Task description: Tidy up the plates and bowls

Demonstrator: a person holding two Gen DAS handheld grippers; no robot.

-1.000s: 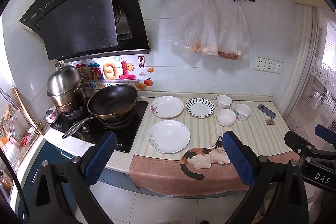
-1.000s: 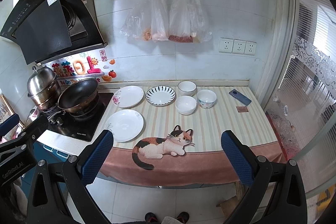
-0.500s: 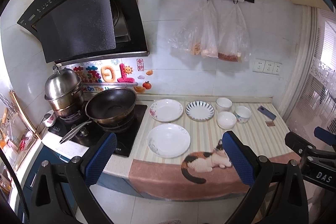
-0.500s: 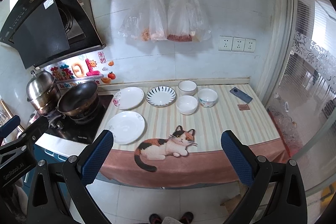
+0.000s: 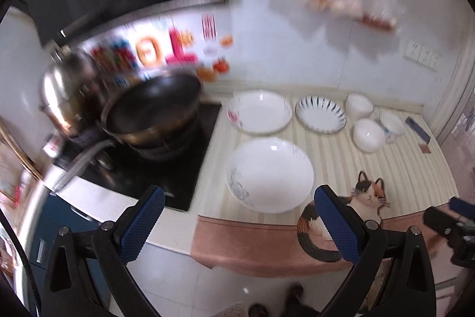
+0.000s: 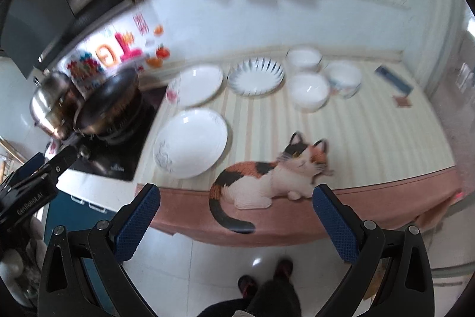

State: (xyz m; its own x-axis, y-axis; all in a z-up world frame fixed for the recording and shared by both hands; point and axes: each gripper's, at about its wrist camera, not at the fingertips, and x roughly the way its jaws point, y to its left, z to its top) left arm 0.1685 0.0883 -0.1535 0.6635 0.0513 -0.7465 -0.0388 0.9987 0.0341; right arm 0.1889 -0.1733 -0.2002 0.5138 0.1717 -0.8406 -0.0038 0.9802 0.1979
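Nothing on the counter looks sorted yet. The nearest plate point(image 5: 268, 174), plain white with a faint grey sprig on its rim, lies alone toward the front edge of the striped mat point(image 5: 400, 168). Behind it sit a floral plate point(image 5: 259, 111) and, just to its right, a plate with dark radiating strokes point(image 5: 320, 114), each flat on the mat and apart from the others. Further right are three bowls in a loose cluster: a white bowl point(image 5: 359, 105) at the back by the wall, a second white bowl point(image 5: 369, 135) in front of it, and a patterned bowl point(image 5: 392, 124) beside that. None is stacked or nested, so I judge the whole job is still to do: plates into one pile, bowls into another.

The left gripper point(image 5: 240, 223) hangs over the floor just short of the counter edge, jaws spread wide and empty, lined up roughly with the nearest plate. The right gripper point(image 6: 234, 223) is likewise wide apart and empty, hovering before the printed cat point(image 6: 267, 177). To the left, a dark wok point(image 5: 154, 109) and a steel pot point(image 5: 63, 97) sit on the hob; a phone point(image 6: 393, 77) lies at the far right.
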